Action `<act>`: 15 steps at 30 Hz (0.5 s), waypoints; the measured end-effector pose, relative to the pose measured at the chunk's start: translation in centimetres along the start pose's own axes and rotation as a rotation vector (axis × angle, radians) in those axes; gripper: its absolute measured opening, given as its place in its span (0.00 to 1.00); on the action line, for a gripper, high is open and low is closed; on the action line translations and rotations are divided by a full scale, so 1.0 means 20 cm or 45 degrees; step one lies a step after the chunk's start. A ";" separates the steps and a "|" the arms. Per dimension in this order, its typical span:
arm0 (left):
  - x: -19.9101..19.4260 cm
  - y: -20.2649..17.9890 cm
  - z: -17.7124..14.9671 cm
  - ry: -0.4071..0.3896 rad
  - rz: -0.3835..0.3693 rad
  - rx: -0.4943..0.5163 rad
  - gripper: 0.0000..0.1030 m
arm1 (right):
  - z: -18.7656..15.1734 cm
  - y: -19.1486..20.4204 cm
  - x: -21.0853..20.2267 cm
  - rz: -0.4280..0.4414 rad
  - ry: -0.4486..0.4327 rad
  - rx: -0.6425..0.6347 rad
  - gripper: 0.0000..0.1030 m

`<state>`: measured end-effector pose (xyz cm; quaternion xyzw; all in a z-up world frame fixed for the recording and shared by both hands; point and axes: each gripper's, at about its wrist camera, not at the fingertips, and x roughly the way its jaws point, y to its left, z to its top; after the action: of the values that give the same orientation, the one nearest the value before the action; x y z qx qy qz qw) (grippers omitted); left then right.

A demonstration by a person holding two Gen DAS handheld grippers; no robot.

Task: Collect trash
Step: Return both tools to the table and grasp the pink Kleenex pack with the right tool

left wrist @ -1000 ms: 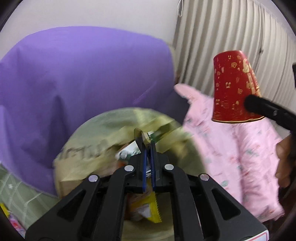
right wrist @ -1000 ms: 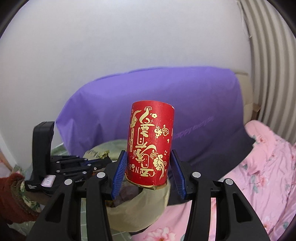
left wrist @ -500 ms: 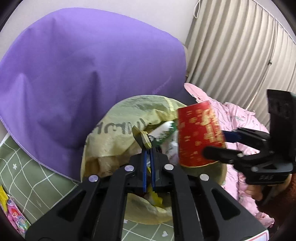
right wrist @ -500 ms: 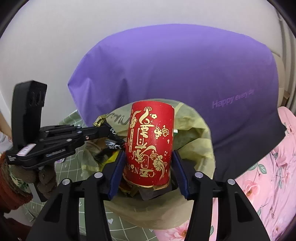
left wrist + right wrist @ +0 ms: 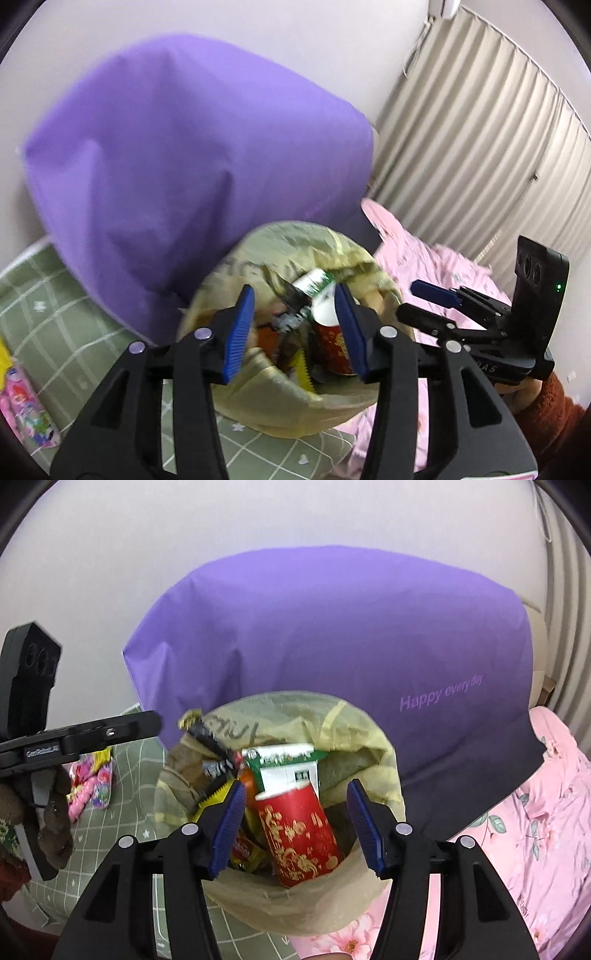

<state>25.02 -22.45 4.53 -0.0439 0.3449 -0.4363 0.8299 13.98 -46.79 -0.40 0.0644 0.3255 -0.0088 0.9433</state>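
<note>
The right gripper (image 5: 295, 823) is spread wide with nothing held between its blue pads (image 5: 229, 827). Just ahead of it and below, the red paper cup (image 5: 295, 834) lies tilted inside the yellow-green trash bag (image 5: 354, 738), apart from both pads, leaning on a green-and-white carton (image 5: 288, 768) and other wrappers. The left gripper (image 5: 293, 328) is likewise wide open and empty, and is held over the near rim of the same bag (image 5: 284, 402), the cup (image 5: 332, 347) being seen between its fingers, deeper in the bag.

Beyond the bag a purple pillow (image 5: 332, 635) is propped against the wall; pink floral bedding (image 5: 535, 812) lies to the right, and a green checked sheet (image 5: 48, 295) to the left, where a pink packet (image 5: 22, 398) is left uncollected.

Since neither rim is gripped, the soft bag may slump or tip, it is judged, and the loosely perched cup could roll out onto the bedding. A rim could also be snagged if a gripper is drawn back carelessly.
</note>
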 end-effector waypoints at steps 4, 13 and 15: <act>-0.20 0.07 -0.04 -0.134 0.140 -0.016 0.43 | 0.06 0.08 -0.05 0.021 -0.079 -0.009 0.52; -0.65 0.39 -0.25 -0.284 0.517 -0.072 0.43 | 0.17 0.40 -0.03 0.157 -0.248 -0.076 0.60; -0.70 0.48 -0.32 -0.283 0.581 -0.107 0.43 | 0.18 0.47 0.01 0.206 -0.240 -0.084 0.60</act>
<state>22.43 -4.55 3.56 -0.0470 0.2701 -0.2156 0.9372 16.83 -37.87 3.35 0.0582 0.2293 0.0719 0.9690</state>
